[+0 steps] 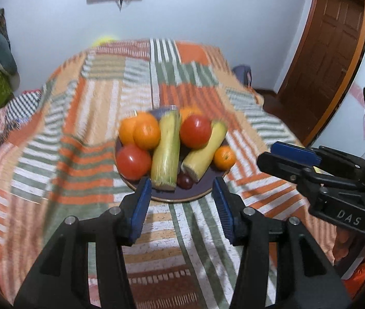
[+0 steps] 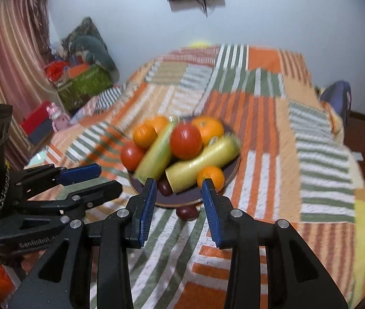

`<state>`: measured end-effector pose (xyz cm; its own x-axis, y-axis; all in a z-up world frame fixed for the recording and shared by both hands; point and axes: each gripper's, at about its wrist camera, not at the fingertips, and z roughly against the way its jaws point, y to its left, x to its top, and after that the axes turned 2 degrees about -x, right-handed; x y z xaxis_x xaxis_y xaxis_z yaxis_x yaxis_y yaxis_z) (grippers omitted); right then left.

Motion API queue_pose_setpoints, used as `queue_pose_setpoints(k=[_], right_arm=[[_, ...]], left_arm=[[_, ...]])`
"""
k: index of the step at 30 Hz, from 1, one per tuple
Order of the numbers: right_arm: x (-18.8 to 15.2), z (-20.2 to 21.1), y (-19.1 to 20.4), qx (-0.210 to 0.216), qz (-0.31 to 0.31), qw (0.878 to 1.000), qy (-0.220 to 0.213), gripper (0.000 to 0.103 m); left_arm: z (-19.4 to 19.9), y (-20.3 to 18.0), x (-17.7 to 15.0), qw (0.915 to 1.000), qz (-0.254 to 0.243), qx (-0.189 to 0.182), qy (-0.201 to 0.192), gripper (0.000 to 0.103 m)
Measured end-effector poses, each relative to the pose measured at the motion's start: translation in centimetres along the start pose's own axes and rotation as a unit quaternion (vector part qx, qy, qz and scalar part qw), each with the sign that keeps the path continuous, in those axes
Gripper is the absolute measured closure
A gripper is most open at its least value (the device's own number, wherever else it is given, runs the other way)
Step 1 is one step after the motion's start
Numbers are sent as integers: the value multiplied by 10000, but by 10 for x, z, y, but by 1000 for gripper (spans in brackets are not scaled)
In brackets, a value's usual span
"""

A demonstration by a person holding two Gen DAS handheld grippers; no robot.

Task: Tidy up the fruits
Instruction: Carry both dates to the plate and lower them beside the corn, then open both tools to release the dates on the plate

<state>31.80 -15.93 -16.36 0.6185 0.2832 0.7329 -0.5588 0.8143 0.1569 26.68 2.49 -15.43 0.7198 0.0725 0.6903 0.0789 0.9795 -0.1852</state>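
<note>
Nearest the lens, the left hand-held gripper (image 1: 181, 188) hangs released, its blue pads apart with nothing between them, just short of the near rim of the plate (image 1: 203, 190). The right hand-held gripper (image 2: 178, 188) is likewise released and empty, its jaws a little narrower, aimed at the same near rim; in the left view it shows at the right edge, well clear of the fruit.

The plate sits on a striped cloth (image 1: 92, 134) over what looks like a bed rather than a counter. On it lie two yellow-green gourds (image 1: 167, 152), two red tomatoes (image 1: 134, 161), several oranges (image 1: 146, 134) and a dark plum (image 1: 184, 181). Another plum (image 2: 187, 212) lies off the plate on the cloth, just below the rim, seen only from the right wrist.

Judging by this, the pile is nearly complete and the stray plum is the likely next item. To do that well:

- Use the right gripper, which is nearest to it.
- Widen the jaws before descending, as the plum is round and will roll on soft cloth.
- Come from above, close gently across its middle.
- Set it low in a gap near the front plum, not on top, since the tomatoes and oranges are stacked and could tumble.

Both views are motion-blurred, so finer detail is uncertain.
</note>
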Motion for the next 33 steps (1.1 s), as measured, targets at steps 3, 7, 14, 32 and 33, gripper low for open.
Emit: queue_pose_setpoints(k=[3,7,14,32,33], right_arm=[[2,19,4,-140,91,9996,-222,61],[-6,16,7,-228,129,9996,-124,59],[-29,-42,7,-266,248,9971,663,60],[-32,-78,5,-294,334,9948,913,79],[-29,-78,4,-261,320,9953,879,79]], left_arm=[[24,0,2,9998,-17,53,-196,54],[37,4,-3,9997,-9,129,-218,54],[18,19,-19,9998,84,152,74,54],[-18,42,-34,9993,205,81,289,54],[-19,42,-34,9993,214,80,292,54]])
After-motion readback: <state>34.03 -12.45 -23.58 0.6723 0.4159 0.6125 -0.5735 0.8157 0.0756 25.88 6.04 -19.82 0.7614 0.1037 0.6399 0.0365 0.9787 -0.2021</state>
